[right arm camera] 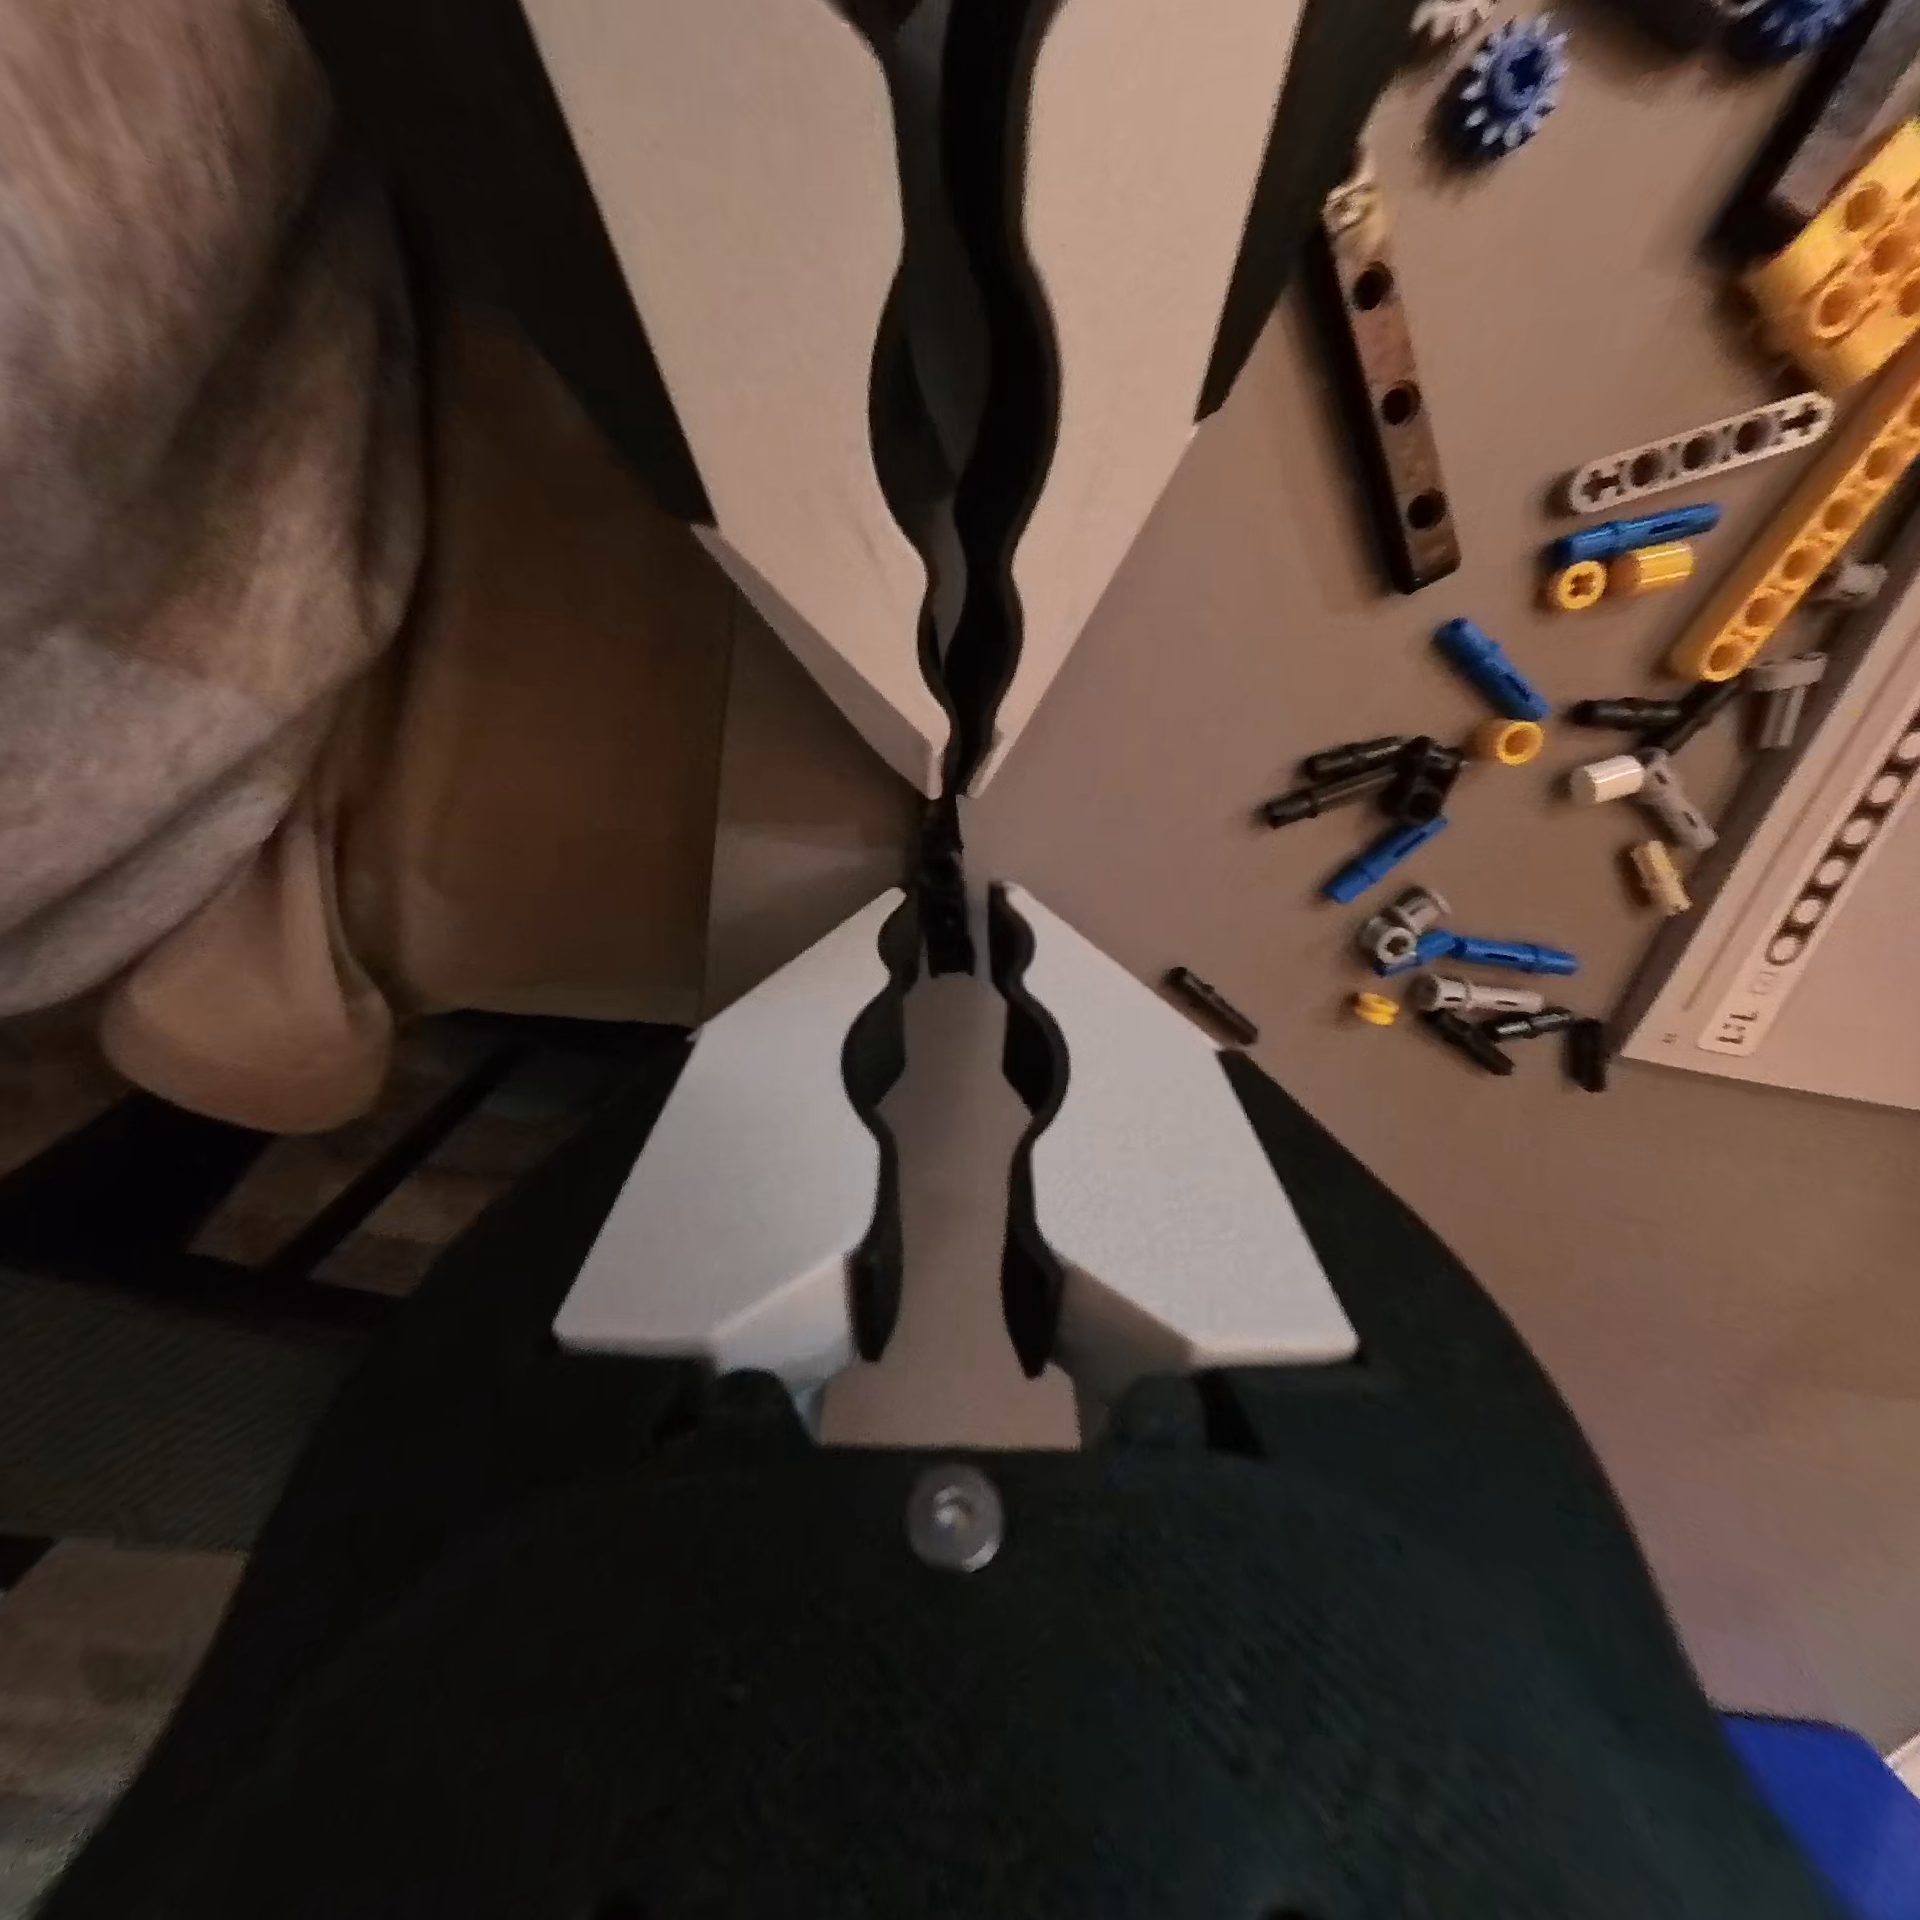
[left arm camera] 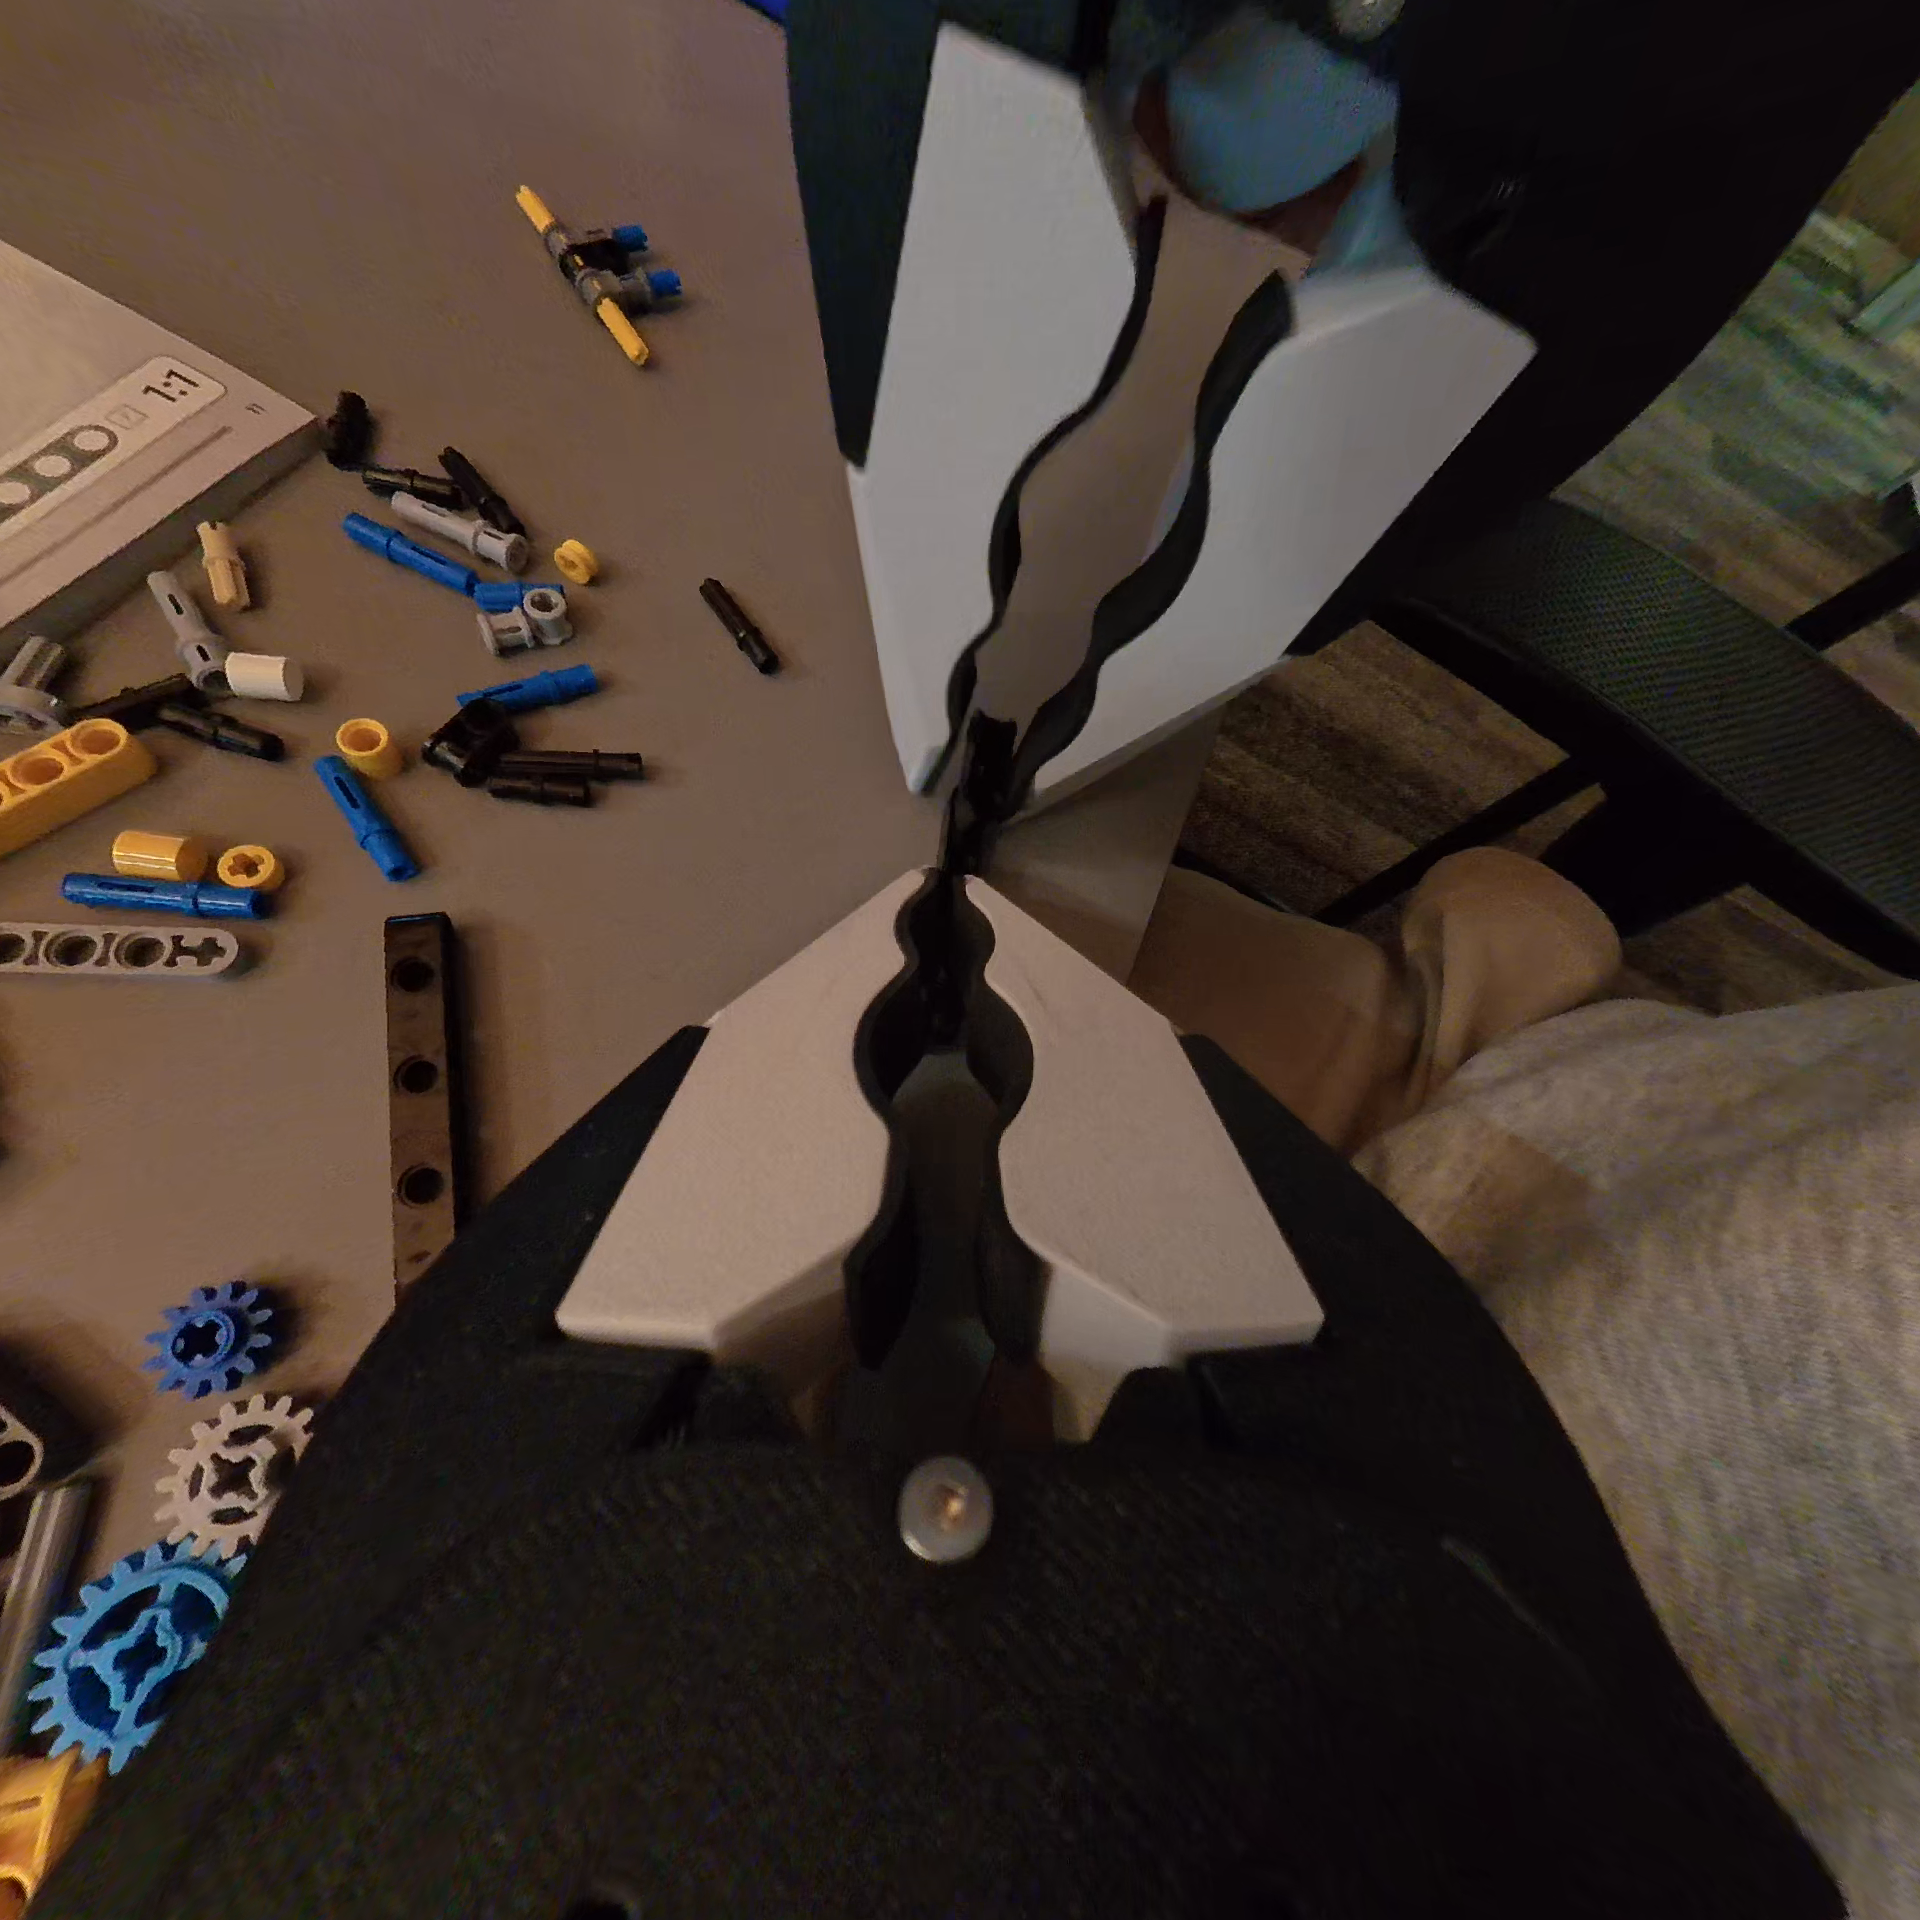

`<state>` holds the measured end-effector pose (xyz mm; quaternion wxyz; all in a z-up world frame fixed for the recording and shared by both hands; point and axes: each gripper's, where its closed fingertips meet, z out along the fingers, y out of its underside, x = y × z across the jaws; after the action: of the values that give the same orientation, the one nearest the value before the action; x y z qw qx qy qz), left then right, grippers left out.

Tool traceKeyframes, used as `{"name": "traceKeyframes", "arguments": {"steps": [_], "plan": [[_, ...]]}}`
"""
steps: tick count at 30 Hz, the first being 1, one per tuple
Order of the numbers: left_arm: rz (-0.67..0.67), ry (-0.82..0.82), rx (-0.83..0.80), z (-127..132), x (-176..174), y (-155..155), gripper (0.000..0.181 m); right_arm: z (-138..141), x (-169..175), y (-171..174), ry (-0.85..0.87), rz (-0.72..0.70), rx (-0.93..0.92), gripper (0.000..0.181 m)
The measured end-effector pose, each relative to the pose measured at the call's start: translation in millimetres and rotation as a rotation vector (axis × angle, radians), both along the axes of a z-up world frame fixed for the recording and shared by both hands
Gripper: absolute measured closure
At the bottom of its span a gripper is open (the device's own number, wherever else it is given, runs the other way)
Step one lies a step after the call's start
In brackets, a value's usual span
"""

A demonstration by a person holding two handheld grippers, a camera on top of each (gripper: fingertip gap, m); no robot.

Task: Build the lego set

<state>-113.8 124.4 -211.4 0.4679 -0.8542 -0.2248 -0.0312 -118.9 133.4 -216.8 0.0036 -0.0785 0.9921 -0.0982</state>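
My two grippers meet tip to tip above the near edge of the grey table [left arm camera: 260,156]. My left gripper [left arm camera: 945,894] is shut on a small black Lego piece [left arm camera: 940,966]. My right gripper [right arm camera: 943,904] comes from the top of the left wrist view [left arm camera: 977,784], shut on a small black piece [right arm camera: 940,930]. The black parts touch between the tips; I cannot tell whether they are one piece or two. The left gripper also shows at the top of the right wrist view [right arm camera: 956,784].
Loose parts lie on the table: blue pins [left arm camera: 366,816], black pins [left arm camera: 738,623], yellow bushes [left arm camera: 369,746], a black beam [left arm camera: 419,1081], gears [left arm camera: 211,1340], a yellow beam [right arm camera: 1808,530], a small yellow-axle assembly [left arm camera: 603,270]. A booklet [left arm camera: 104,447] lies at the left. A person's lap [left arm camera: 1662,1247] and a chair [left arm camera: 1714,675] are beside the table. Less than 4 cm separates the two grippers' tips.
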Motion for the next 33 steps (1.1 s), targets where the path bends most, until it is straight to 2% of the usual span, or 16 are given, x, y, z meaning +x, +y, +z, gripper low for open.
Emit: {"name": "traceKeyframes", "arguments": {"steps": [4,15,22,27,33], "plan": [[-0.001,-0.004,0.001,0,0,0,0.181,16,-2,-4,-0.010,-0.035,-0.066,0.162],[-0.001,-0.002,0.000,0,0,0,0.181,12,3,-5,0.039,0.021,-0.088,0.175],[-0.004,-0.003,0.000,0,1,0,0.181,12,5,-6,-0.135,-0.061,-0.228,0.175],[-0.004,-0.012,0.003,0,1,0,0.181,12,5,-6,-0.136,-0.045,-0.262,0.175],[-0.002,-0.012,0.005,0,0,0,0.181,12,5,-8,-0.177,-0.100,-0.344,0.175]]}}
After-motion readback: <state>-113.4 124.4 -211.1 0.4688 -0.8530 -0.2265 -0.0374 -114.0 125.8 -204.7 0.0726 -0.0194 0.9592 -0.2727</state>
